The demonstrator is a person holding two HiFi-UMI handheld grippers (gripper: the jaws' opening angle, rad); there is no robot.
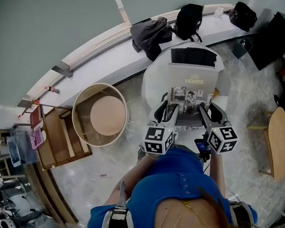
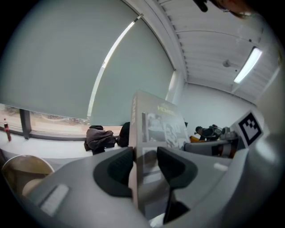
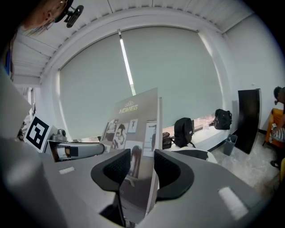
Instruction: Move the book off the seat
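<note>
Head view, with the two gripper views: the book [image 1: 190,88], a grey volume with "HOMES" on its cover, is gripped along its near edge by both tools, and lies at 12 o'clock from the person's torso, over the white seat [image 1: 153,80]. The left gripper [image 1: 166,110] is clenched on the book's left part. In its own view the dark pads of the left gripper [image 2: 144,167] press either face of the book [image 2: 156,120], which rises upright between them. The right gripper [image 1: 205,111] is likewise clamped on the right part, and its own view shows the right gripper [image 3: 141,167] pinching the book [image 3: 133,116] from both sides. The two-point hold near the lower corners probably keeps a thin, broad volume from swinging or sagging while it is carried. The book appears raised rather than resting (contact with the seat cannot be confirmed from above), so the lift seems begun but the transfer is not complete. A round wooden tub [image 1: 100,115] stands at 9 o'clock of the seat, a black backpack [image 1: 188,20] on the ledge [image 1: 108,61] at 12 o'clock.
</note>
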